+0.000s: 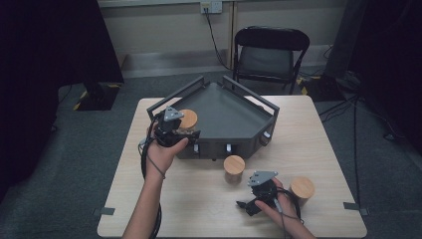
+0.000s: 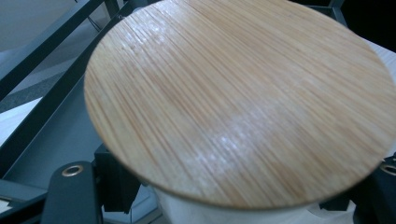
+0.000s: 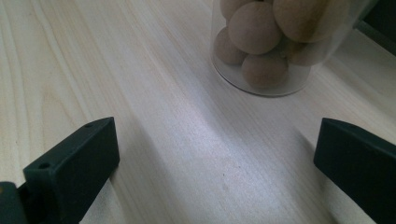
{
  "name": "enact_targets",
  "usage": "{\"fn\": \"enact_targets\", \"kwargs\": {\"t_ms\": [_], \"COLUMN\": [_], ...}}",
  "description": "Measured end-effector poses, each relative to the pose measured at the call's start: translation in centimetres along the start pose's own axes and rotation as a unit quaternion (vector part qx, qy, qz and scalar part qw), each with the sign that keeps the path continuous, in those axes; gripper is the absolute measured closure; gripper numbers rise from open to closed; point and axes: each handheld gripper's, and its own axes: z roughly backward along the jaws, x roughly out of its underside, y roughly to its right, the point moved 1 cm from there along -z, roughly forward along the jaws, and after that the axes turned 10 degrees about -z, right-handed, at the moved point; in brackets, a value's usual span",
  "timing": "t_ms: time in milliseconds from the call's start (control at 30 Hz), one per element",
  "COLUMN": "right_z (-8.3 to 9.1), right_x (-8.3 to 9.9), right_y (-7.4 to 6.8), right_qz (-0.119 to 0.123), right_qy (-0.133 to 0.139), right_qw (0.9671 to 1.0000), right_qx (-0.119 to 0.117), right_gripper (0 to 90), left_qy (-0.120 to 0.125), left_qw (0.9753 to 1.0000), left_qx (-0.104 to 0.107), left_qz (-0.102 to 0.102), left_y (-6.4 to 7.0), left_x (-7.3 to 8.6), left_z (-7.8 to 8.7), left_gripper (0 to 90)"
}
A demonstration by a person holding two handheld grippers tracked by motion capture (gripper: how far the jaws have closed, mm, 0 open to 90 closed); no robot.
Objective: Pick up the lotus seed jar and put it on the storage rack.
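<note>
A clear jar with a round wooden lid (image 1: 188,118) is at the front left corner of the dark grey tray (image 1: 224,117). My left gripper (image 1: 183,133) is shut on it. In the left gripper view the lid (image 2: 233,93) looms close, and my left gripper (image 2: 229,207) has a black jaw on each side of the jar's body; whether the jar rests on the tray I cannot tell. My right gripper (image 1: 251,203) stands open low over the table near the front. In the right gripper view, my right gripper (image 3: 215,158) holds nothing, and a jar of round tan balls (image 3: 266,44) stands ahead of it.
Two more wooden-lidded jars stand on the light wooden table (image 1: 199,199): one (image 1: 234,165) just in front of the tray, one (image 1: 302,188) at the right beside my right hand. The tray has raised rails (image 1: 174,94). A black folding chair (image 1: 268,52) stands behind the table.
</note>
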Motion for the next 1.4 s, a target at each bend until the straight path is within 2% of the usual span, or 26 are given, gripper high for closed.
{"fn": "enact_targets", "kwargs": {"t_ms": [67, 400, 600, 800, 1133, 1400], "right_z": [0.0, 0.0, 0.0, 0.0, 0.0, 0.0], "right_x": [0.0, 0.0, 0.0, 0.0, 0.0, 0.0], "right_y": [0.0, 0.0, 0.0, 0.0, 0.0, 0.0], "right_qz": [0.0, 0.0, 0.0, 0.0, 0.0, 0.0], "right_qy": [0.0, 0.0, 0.0, 0.0, 0.0, 0.0], "right_qw": [1.0, 1.0, 1.0, 1.0, 1.0, 1.0], "right_qx": [0.0, 0.0, 0.0, 0.0, 0.0, 0.0], "right_gripper": [0.0, 0.0, 0.0, 0.0, 0.0, 0.0], "left_qy": [-0.002, 0.009, -0.002, -0.005, -0.006, -0.015], "left_qw": [1.0, 0.9996, 0.9994, 0.9988, 0.9974, 0.9969], "left_qx": [-0.001, -0.018, -0.031, -0.042, -0.057, -0.055], "left_qz": [-0.002, 0.021, 0.018, 0.026, 0.044, 0.053], "left_y": [0.0, -0.2, -0.3, -0.4, -0.5, -0.8], "left_x": [-0.1, -0.3, -1.0, -1.3, -0.7, -0.2], "left_z": [-0.1, -1.3, -2.1, -2.8, -4.4, -5.2], "left_gripper": [25.8, 25.8, 25.8, 25.8, 25.8, 25.8]}}
